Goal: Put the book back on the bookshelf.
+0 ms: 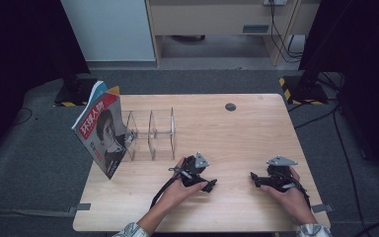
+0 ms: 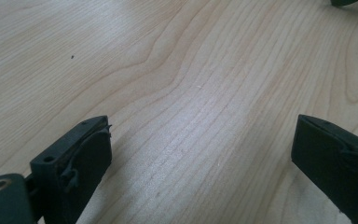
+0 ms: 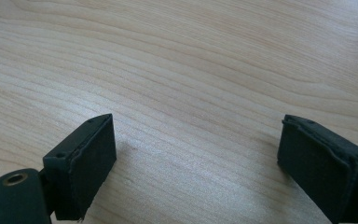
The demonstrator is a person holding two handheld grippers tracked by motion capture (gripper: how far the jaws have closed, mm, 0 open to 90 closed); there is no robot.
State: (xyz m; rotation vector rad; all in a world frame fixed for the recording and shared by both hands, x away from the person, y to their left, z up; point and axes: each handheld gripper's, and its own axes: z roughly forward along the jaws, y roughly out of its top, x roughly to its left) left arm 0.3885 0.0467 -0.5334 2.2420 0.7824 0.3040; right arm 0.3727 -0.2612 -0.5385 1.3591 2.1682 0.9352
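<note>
A magazine point(image 1: 102, 132) with a red title band leans upright against the left end of a clear acrylic divider rack point(image 1: 152, 134) on the wooden table point(image 1: 227, 133). My left gripper point(image 1: 210, 184) rests low over the table's front middle, held in a hand, and points right. In the left gripper view its jaws stand wide apart over bare wood, so my left gripper point(image 2: 203, 140) is open and holds nothing. My right gripper point(image 1: 253, 178) lies at the front right and points left. Its jaws are also spread over bare wood, leaving the right gripper point(image 3: 198, 140) open.
The rack's slots behind the magazine hold nothing. A round dark grommet point(image 1: 230, 106) sits near the table's far edge. Black stand bases point(image 1: 76, 91) and cables lie on the grey floor around the table. The two grippers face each other a short way apart.
</note>
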